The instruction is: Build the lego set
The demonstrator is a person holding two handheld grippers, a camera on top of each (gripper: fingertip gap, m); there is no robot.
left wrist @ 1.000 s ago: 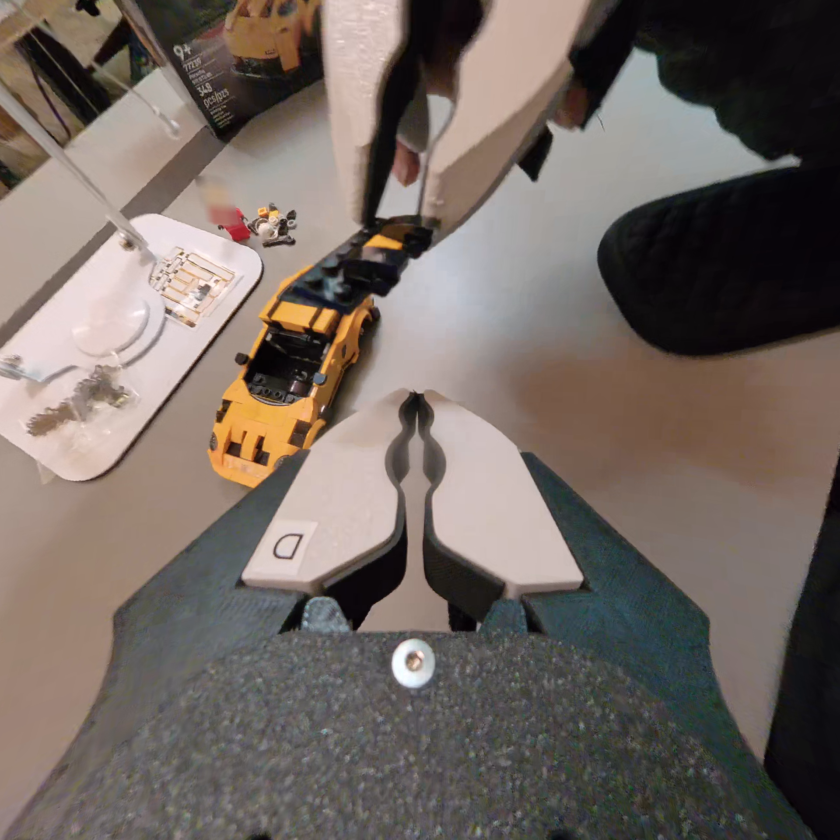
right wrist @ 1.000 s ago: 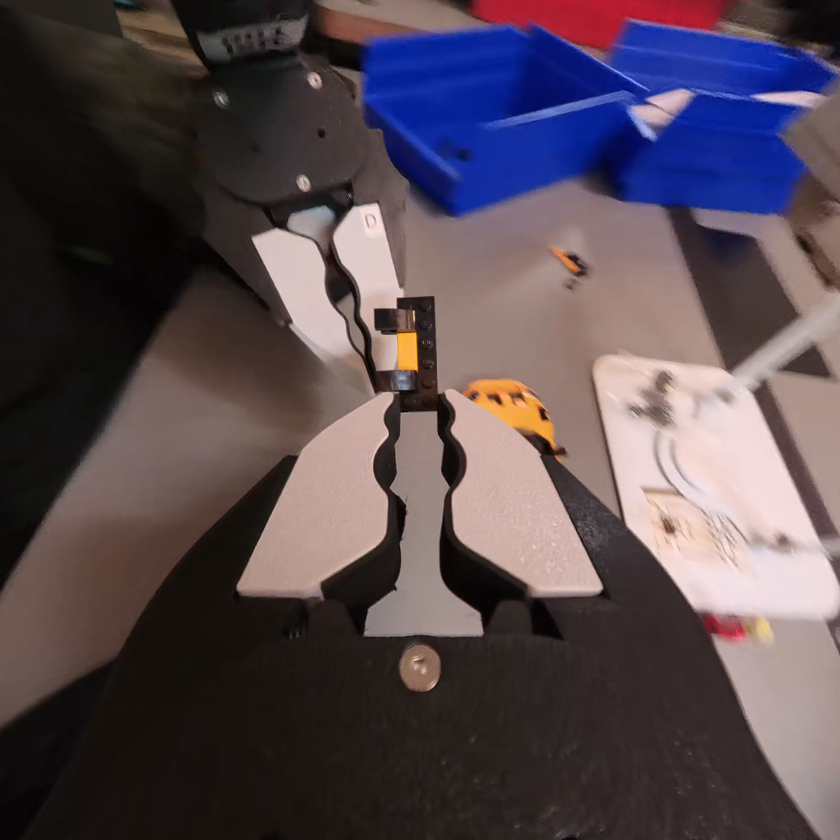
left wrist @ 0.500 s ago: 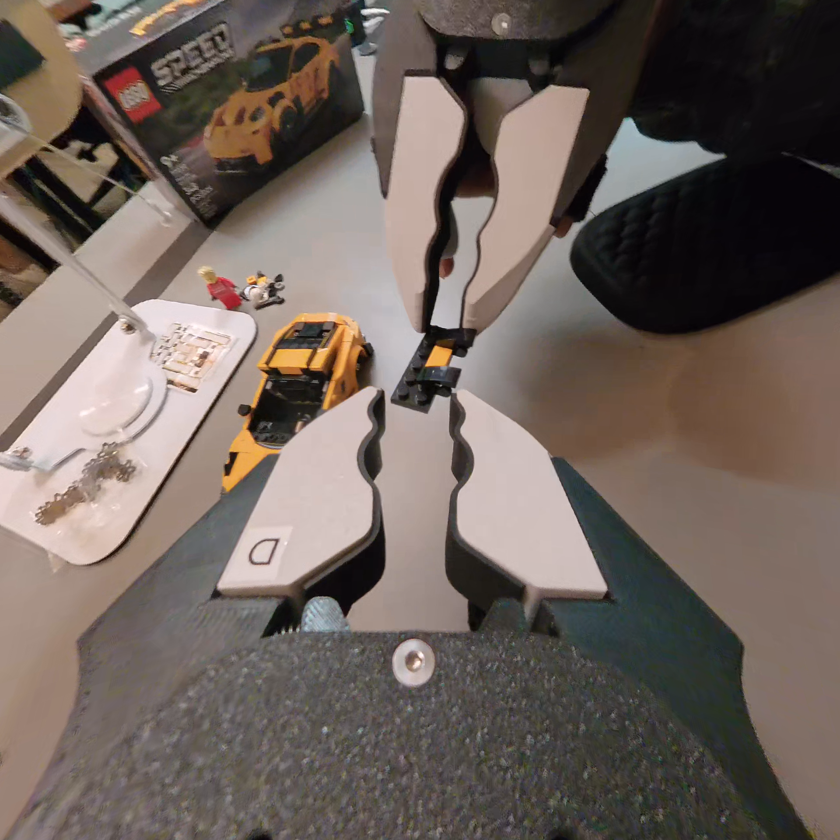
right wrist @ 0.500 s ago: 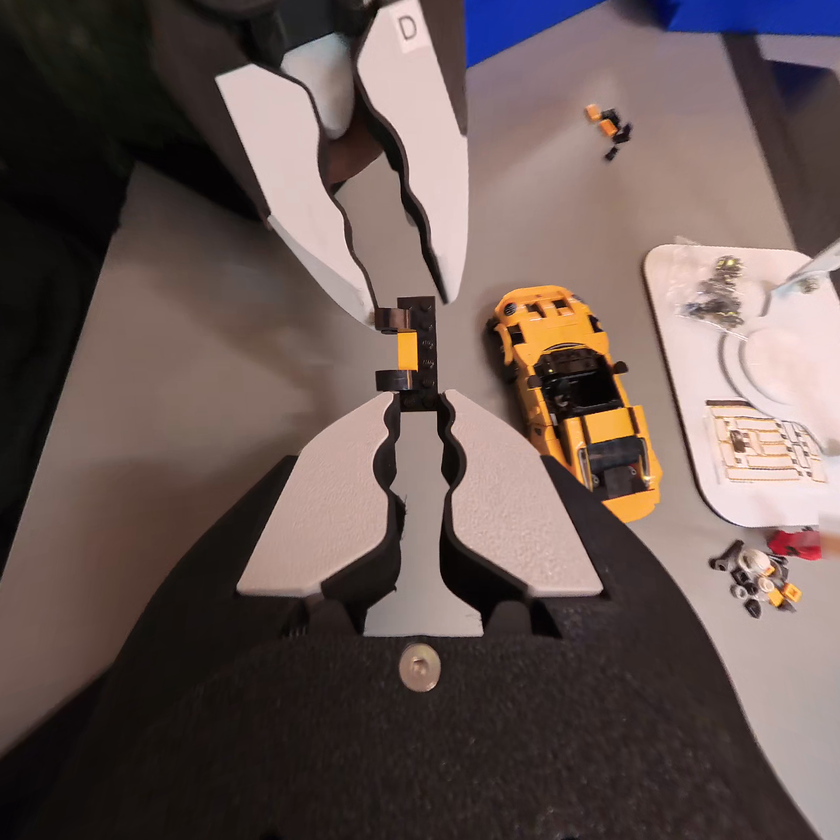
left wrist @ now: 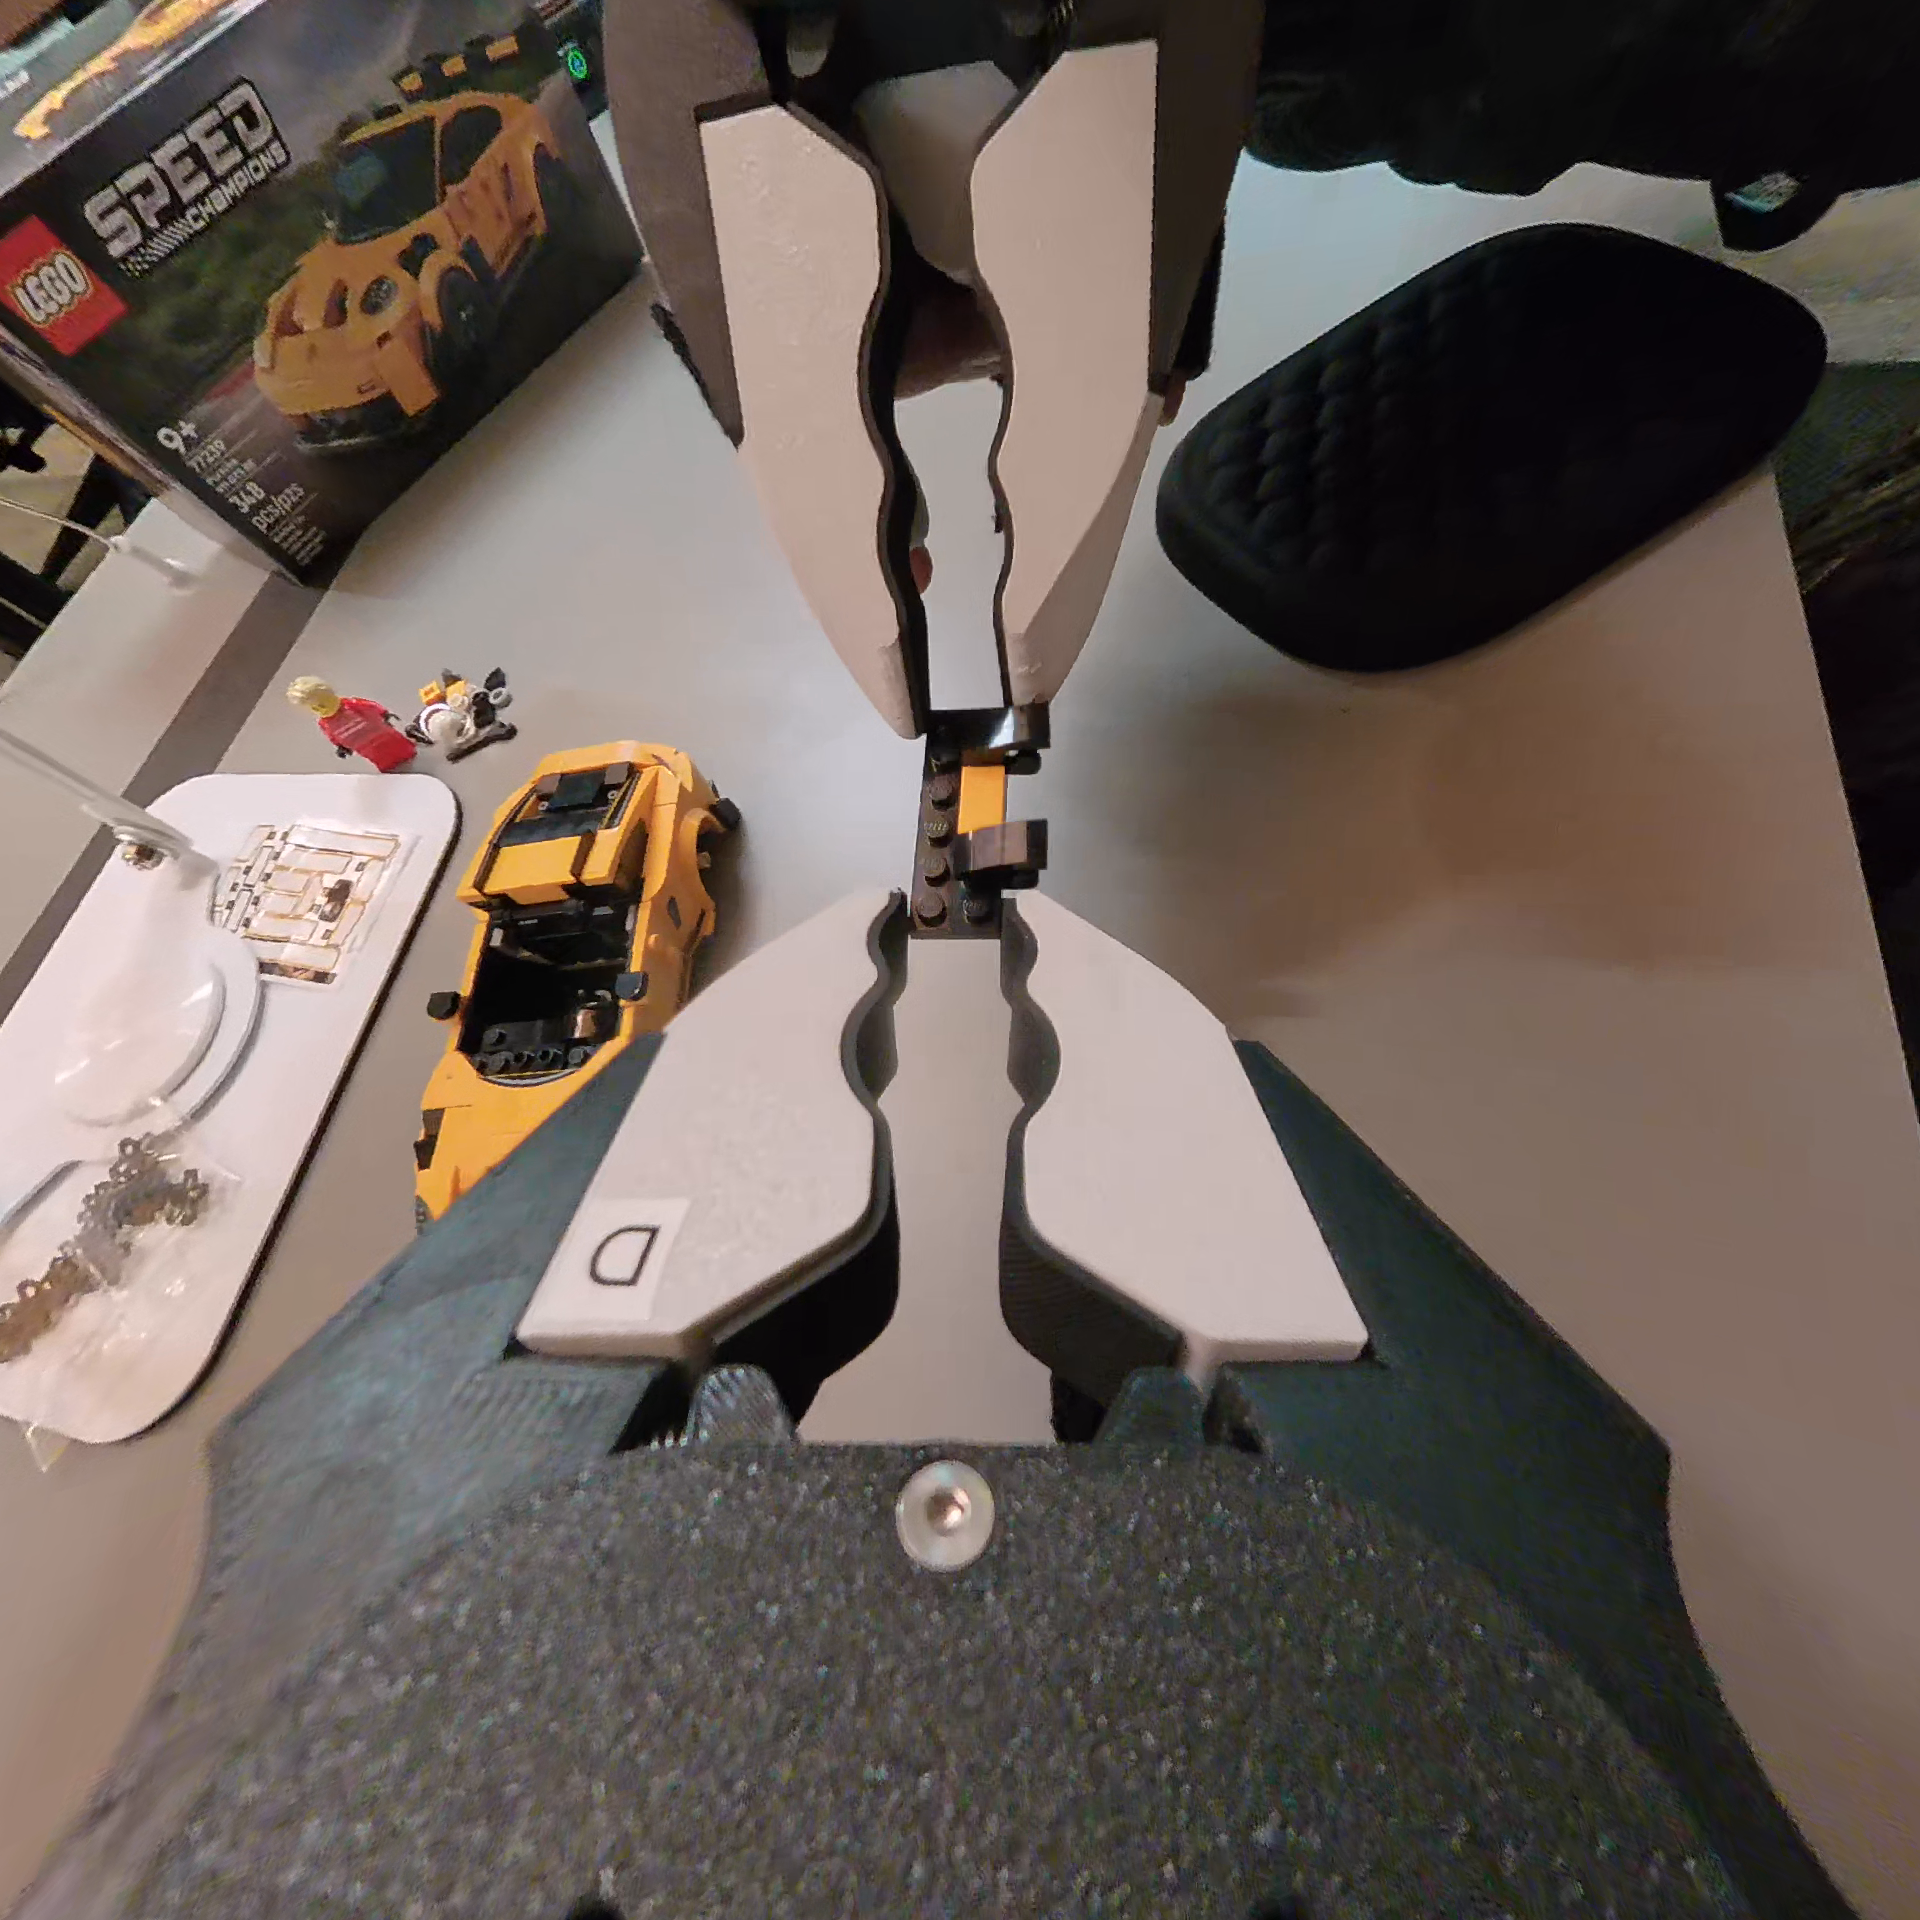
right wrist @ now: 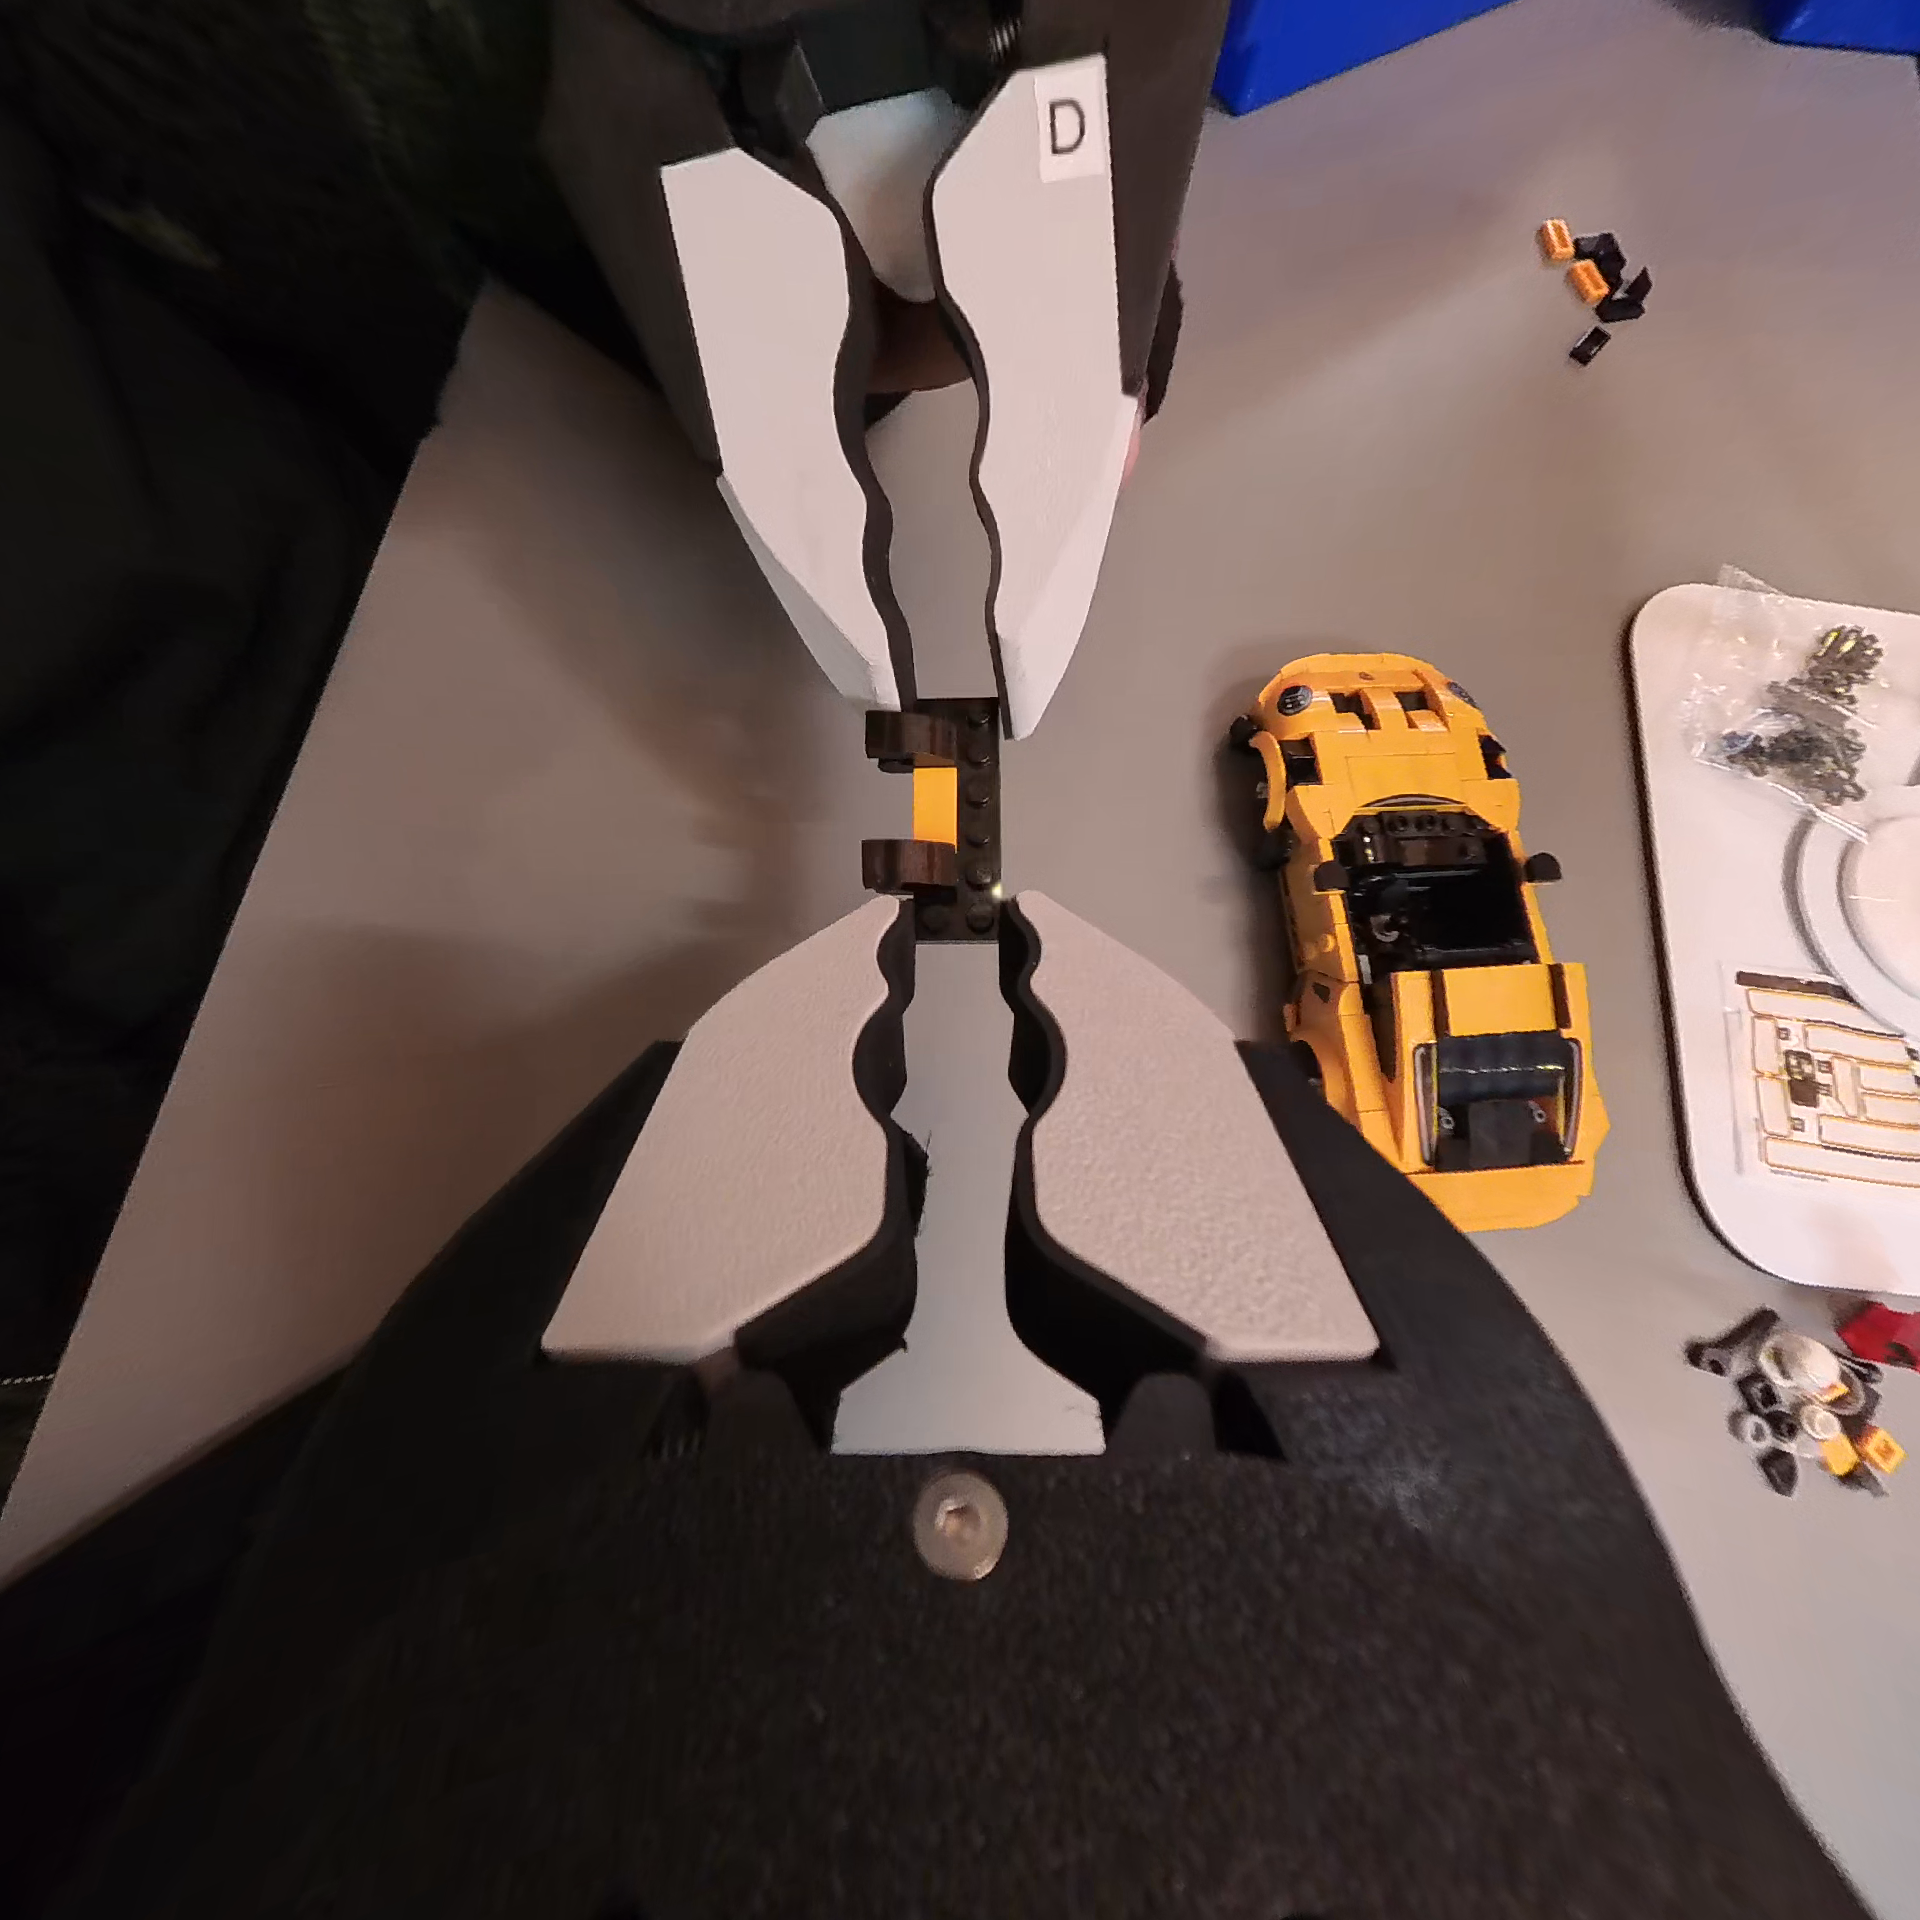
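A small black plate with an orange brick and two dark clips (left wrist: 961, 831) hangs in the air between my two grippers, which face each other tip to tip. My left gripper (left wrist: 954, 909) is shut on its near end in the left wrist view. My right gripper (left wrist: 971, 707) is shut on its far end. In the right wrist view the same piece (right wrist: 951, 821) sits between my right gripper (right wrist: 954, 914) and my left gripper (right wrist: 951, 712). The partly built yellow car (left wrist: 566, 966) stands on the grey table to the left, roof open; it also shows in the right wrist view (right wrist: 1423, 966).
The set's box (left wrist: 312, 291) stands at the back left. A white tray (left wrist: 62, 1340) holds a sticker sheet (left wrist: 301, 894) and a bag of parts (left wrist: 94, 1236). A minifigure (left wrist: 348, 722) and small loose parts (left wrist: 468, 712) lie behind the car. A black quilted pad (left wrist: 1486, 447) lies at the right. My two grippers' fingertips are within a few centimetres of each other.
My left gripper was shut and empty, opened, moved up to the piece and closed on its free end. My right gripper brought the piece from above the car to the middle.
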